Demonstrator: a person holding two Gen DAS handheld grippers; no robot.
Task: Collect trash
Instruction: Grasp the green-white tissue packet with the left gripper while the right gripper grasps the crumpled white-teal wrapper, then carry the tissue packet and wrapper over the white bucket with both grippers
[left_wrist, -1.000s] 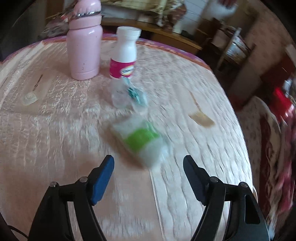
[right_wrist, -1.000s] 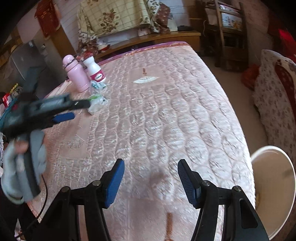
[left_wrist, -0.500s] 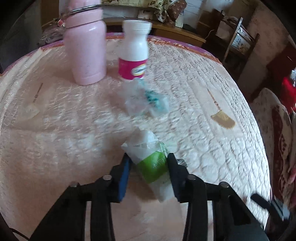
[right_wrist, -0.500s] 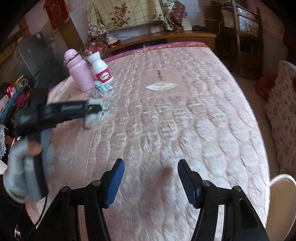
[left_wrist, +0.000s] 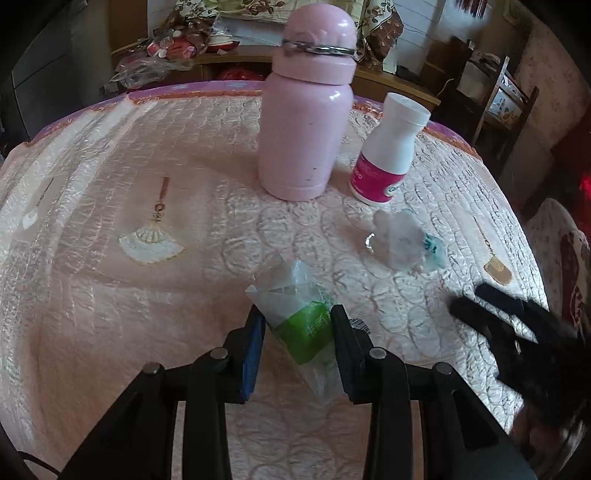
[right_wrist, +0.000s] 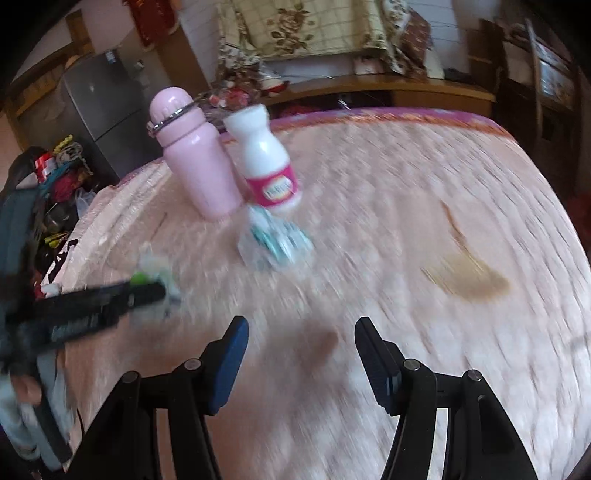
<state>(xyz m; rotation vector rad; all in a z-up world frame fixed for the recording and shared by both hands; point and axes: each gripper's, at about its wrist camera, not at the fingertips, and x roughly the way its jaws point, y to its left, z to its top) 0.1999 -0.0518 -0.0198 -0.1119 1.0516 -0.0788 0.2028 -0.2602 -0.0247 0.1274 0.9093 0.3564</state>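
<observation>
My left gripper (left_wrist: 297, 325) is shut on a crumpled clear wrapper with a green label (left_wrist: 301, 321), held just above the pink quilted tablecloth (left_wrist: 110, 295). A second crumpled clear wrapper with teal print (left_wrist: 404, 245) lies on the cloth to the right, in front of the white bottle. In the right wrist view this teal wrapper (right_wrist: 277, 243) lies ahead of my open, empty right gripper (right_wrist: 301, 347). The left gripper with the green wrapper (right_wrist: 155, 280) shows blurred at the left there.
A pink flask (left_wrist: 306, 110) and a white bottle with a magenta label (left_wrist: 388, 155) stand at the back of the table. The right gripper (left_wrist: 517, 332) shows blurred at the right edge. Chairs, a shelf and a fridge (right_wrist: 99, 110) surround the table.
My left gripper closed on the green-label wrapper and holds it, now turned toward the flask. My right gripper has swung left across the table toward the teal wrapper, still open.
</observation>
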